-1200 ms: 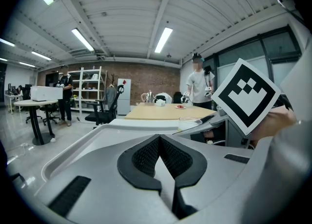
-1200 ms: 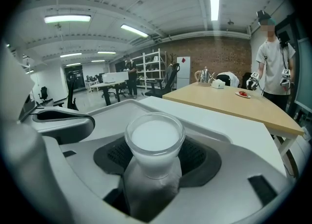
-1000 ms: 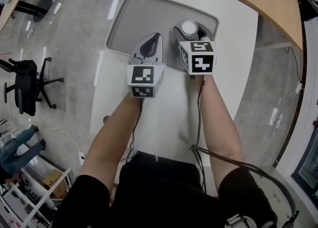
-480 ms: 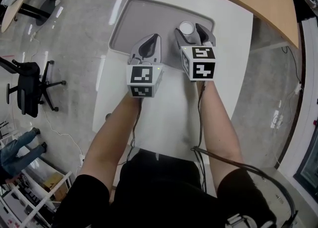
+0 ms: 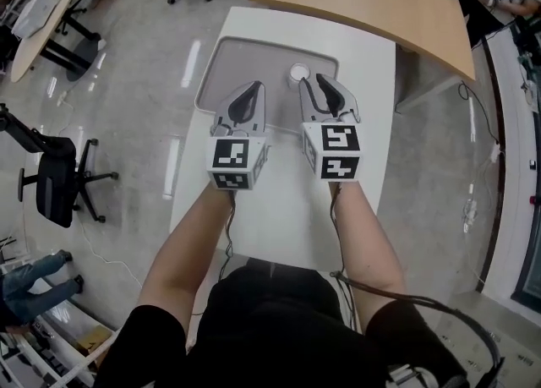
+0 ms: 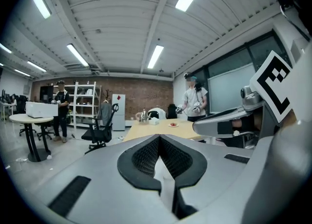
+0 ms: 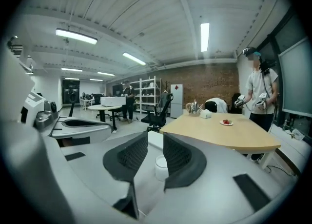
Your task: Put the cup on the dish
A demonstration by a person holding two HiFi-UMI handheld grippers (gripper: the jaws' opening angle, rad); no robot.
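White tabletop (image 5: 287,209), narrow, running away from the person. Grey rounded-corner dish (image 5: 245,65) lying flat on the far end, spanning most of the width, nearer the left edge.

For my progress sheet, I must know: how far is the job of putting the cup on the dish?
Done, it seems: the cup stands upright on the grey dish. In hand: nothing. The right gripper is off the cup, fingers apart, just closing, the cup beyond them; the left gripper is shut and empty. Left: apparently nothing.
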